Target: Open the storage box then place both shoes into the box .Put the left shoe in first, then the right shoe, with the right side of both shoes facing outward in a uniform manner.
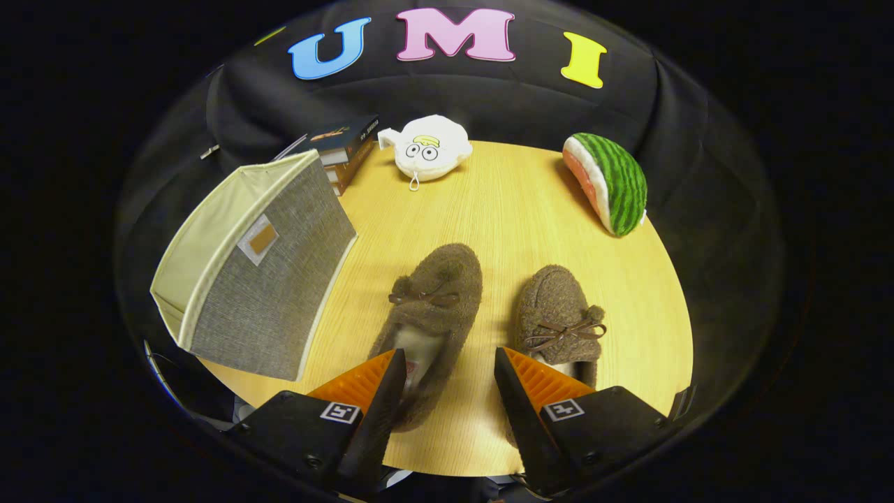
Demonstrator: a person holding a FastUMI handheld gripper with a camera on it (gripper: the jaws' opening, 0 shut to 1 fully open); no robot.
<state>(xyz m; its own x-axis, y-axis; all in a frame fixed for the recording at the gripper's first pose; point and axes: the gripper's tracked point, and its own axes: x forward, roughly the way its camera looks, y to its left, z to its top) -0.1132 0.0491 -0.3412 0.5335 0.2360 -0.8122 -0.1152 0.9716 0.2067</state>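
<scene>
Tongs [447,363] open above tabletop [503,209]; left shoe [429,314] at one finger, right shoe [562,321] beside the other. Box [258,279] label blank; book [342,140] lettering unreadable

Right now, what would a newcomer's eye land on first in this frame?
Probably the two fuzzy brown slippers on the round wooden table: the left slipper and the right slipper lie just ahead of the open gripper, whose fingers hold nothing. Next, the grey fabric storage box beside the left slipper, and the watermelon plush at the table's far edge.
</scene>
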